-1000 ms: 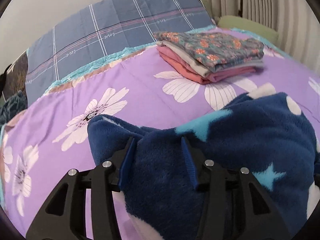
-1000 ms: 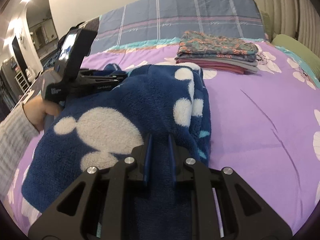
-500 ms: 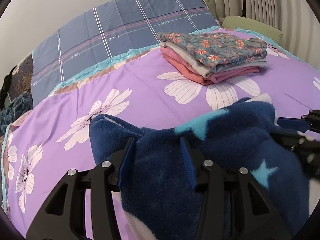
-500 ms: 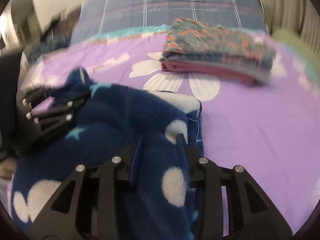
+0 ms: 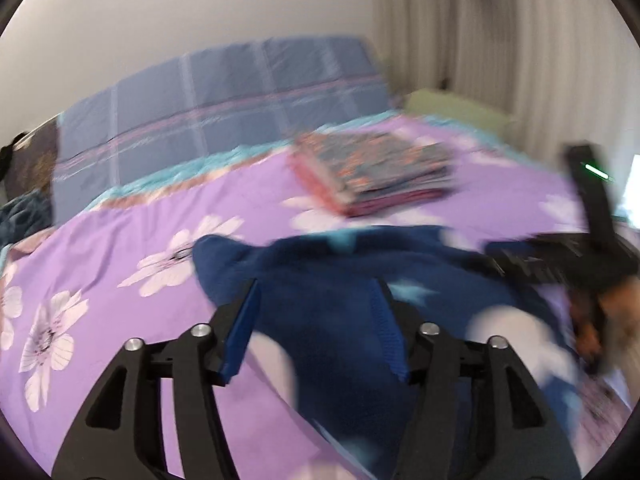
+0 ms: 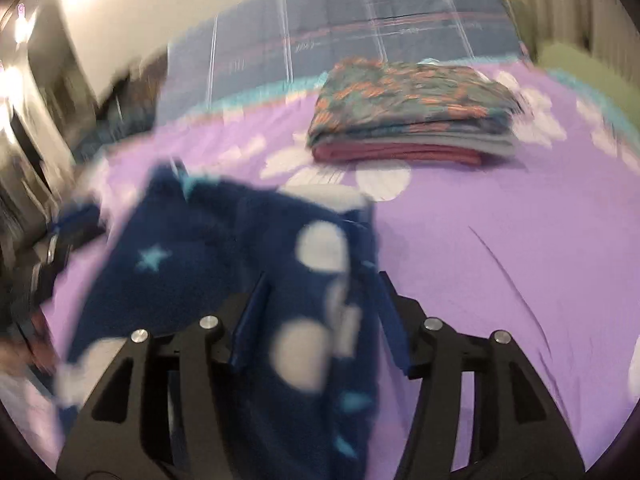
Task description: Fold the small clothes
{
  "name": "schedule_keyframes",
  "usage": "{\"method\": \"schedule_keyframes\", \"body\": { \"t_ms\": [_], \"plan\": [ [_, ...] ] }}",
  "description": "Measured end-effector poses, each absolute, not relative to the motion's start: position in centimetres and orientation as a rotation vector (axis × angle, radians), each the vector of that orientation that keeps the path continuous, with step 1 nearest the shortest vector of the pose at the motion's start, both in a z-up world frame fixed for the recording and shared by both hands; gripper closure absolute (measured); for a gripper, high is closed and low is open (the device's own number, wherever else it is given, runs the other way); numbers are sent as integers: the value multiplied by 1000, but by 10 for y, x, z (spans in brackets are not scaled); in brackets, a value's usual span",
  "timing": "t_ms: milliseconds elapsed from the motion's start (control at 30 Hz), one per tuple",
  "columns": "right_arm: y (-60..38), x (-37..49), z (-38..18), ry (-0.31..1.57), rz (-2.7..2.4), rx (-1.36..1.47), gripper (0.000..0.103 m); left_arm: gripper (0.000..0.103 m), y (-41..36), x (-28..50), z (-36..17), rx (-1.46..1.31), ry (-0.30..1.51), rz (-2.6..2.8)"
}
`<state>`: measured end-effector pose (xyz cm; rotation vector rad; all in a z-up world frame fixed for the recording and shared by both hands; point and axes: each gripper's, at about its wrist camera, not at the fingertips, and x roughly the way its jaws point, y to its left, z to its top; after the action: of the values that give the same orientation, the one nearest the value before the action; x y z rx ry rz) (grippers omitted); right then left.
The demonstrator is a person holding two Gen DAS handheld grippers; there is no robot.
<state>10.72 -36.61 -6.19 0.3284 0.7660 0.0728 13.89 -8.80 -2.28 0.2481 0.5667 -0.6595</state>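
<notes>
Both grippers (image 5: pixel 316 324) (image 6: pixel 320 316) spread wide around the fluffy navy star-and-dot fleece garment (image 6: pixel 224 256); risked springing unfolded, nothing pinched.

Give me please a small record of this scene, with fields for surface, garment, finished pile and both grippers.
surface: purple flowered bedspread
garment: navy fleece garment with white dots and light-blue stars, lying on the bedspread
finished pile: folded stack, floral piece on top, beyond the garment
left gripper: open, fleece between its fingers
right gripper: open, fleece between its fingers
image quality: motion blur
</notes>
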Motion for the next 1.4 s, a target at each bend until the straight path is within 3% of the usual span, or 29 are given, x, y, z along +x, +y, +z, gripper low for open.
{"method": "schedule_keyframes", "body": {
  "t_ms": [33,67,100,200,300,400,600,633,667,867,1000,1300,1400],
  "plan": [
    [-382,93,-57,738,73,431,68,42,-84,119,-21,247,554,-717],
    [-392,85,-54,721,89,496,92,39,-82,103,-22,251,549,-764],
    [-398,75,-50,700,112,551,98,38,-84,95,-26,260,553,-793],
    [-384,42,-33,616,248,548,100,35,-116,78,-61,351,620,-813],
    [-349,35,-37,687,264,400,99,34,-137,73,-76,423,572,-785],
    [-335,51,-80,763,160,294,100,33,-145,80,-76,408,602,-787],
    [-325,47,-74,753,131,242,100,32,-126,51,-51,410,564,-738],
    [-320,44,-74,742,120,187,100,30,-117,44,-46,392,551,-753],
    [-319,44,-74,738,117,176,100,19,-109,34,-43,377,536,-770],
    [-327,44,-77,724,139,236,100,11,-86,-29,-63,498,519,-772],
    [-329,44,-79,719,149,260,100,11,-103,-18,-96,575,566,-614],
    [-317,36,-81,669,115,167,100,11,-82,4,-110,534,613,-449],
    [-313,36,-81,659,93,133,100,17,-85,1,-104,535,623,-470]
  ]
}}
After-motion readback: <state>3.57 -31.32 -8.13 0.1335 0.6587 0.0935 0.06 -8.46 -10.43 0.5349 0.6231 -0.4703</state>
